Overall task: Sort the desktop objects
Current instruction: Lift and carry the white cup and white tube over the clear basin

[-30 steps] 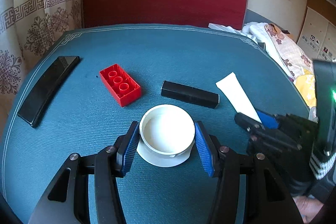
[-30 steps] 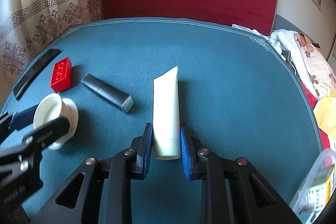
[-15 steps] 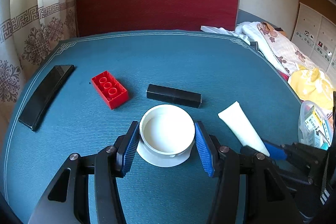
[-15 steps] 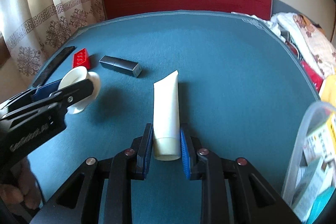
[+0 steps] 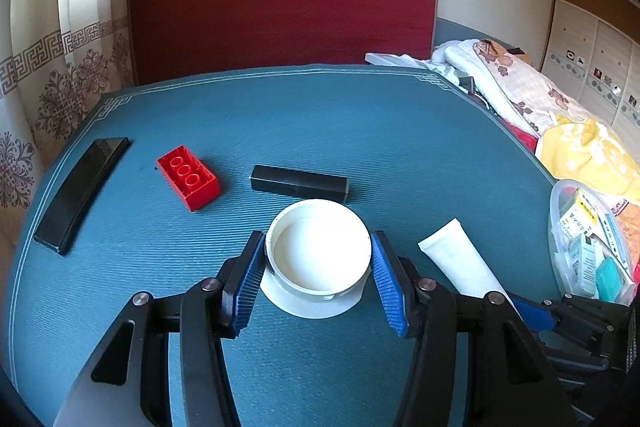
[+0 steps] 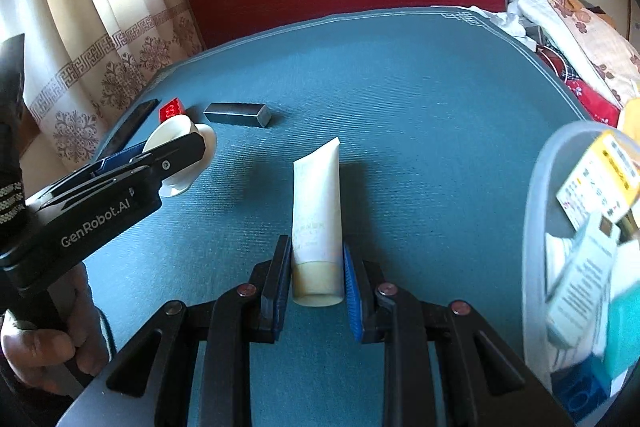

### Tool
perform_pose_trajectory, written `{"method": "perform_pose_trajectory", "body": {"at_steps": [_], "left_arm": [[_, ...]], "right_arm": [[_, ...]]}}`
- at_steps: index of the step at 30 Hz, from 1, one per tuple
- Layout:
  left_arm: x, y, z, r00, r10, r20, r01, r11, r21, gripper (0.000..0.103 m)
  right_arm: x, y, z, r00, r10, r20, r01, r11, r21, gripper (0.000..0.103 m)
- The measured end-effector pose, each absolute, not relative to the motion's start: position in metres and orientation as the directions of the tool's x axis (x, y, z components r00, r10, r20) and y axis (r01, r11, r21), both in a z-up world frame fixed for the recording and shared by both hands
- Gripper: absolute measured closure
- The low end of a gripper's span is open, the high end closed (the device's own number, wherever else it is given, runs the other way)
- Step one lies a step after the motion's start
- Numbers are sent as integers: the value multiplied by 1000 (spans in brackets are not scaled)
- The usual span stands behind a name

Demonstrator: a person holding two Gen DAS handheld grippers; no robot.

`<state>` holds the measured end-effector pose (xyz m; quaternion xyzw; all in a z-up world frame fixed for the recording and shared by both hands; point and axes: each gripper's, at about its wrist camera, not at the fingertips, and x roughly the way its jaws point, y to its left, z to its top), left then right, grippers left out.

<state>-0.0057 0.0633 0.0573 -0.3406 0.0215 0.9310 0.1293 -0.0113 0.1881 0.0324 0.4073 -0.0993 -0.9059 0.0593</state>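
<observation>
White cup (image 5: 318, 253) upright, white tube (image 6: 317, 211) lying flat

Far half of the tabletop (image 5: 320, 115) lies open. Red brick (image 5: 188, 177) and black bar (image 5: 299, 183) obstruct ahead of the left tongs (image 5: 318, 277); plastic tub (image 6: 540, 227) blocks the right edge.

A worktop (image 5: 360, 131) covered in ribbed teal cloth with a pale line border carries a long black flat bar (image 5: 80, 191), a red studded plastic brick (image 5: 188, 177), a dark rectangular stick case (image 5: 299, 183) and a clear plastic tub (image 5: 554, 227) of small packets at its right edge.
</observation>
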Motion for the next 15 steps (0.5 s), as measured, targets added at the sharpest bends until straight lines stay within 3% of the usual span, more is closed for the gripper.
{"method": "perform_pose_trajectory", "body": {"at_steps": [15], "left_arm": [[24,91,66,-731,297,-614,-352,-935,-34,47]], "right_arm": [[24,218,55,-730,-154,-666,-38,-963,265,76]]}}
